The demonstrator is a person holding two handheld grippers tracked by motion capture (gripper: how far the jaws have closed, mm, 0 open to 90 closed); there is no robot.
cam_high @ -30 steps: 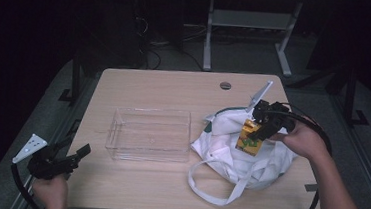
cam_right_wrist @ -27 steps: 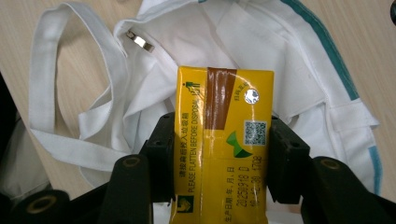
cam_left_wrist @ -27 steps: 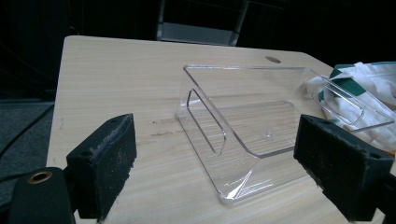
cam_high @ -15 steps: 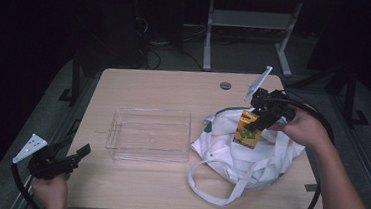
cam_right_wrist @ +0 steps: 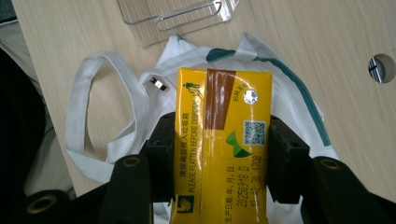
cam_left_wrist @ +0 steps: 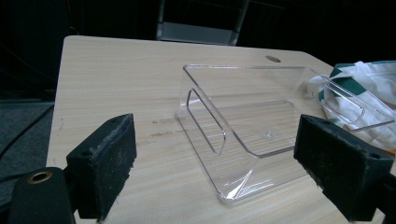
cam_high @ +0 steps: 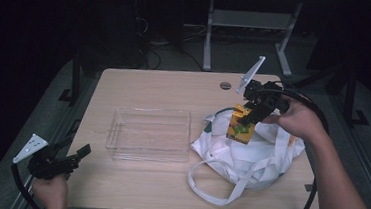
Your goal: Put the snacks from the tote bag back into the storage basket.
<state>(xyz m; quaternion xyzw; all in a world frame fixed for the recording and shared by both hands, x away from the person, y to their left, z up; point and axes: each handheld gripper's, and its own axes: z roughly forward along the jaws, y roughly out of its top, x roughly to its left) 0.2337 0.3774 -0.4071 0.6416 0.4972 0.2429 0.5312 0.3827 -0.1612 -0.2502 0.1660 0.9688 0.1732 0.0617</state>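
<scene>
A yellow drink carton (cam_high: 240,127) (cam_right_wrist: 222,144) hangs above the white cloth bag (cam_high: 249,157) (cam_right_wrist: 116,121), clamped by my right gripper (cam_high: 249,115) (cam_right_wrist: 219,154), whose black pads press on its two sides. The bag lies crumpled on the right of the wooden table (cam_high: 150,86), with its straps looping toward the front edge. At the middle of the table stands a clear plastic tray (cam_high: 149,133) (cam_left_wrist: 247,121), with nothing in it. My left gripper (cam_high: 76,157) (cam_left_wrist: 219,172) rests low at the front left corner, open, its jaws pointing at the tray with nothing between them.
A round cable hole (cam_high: 225,85) (cam_right_wrist: 382,68) lies in the tabletop behind the bag. A grey metal frame (cam_high: 250,24) stands on the dark floor beyond the table. Bare wood stretches left of the tray and along the front edge.
My right gripper has lifted the carton up out of the bag and slightly leftward. The left gripper has stayed put.
</scene>
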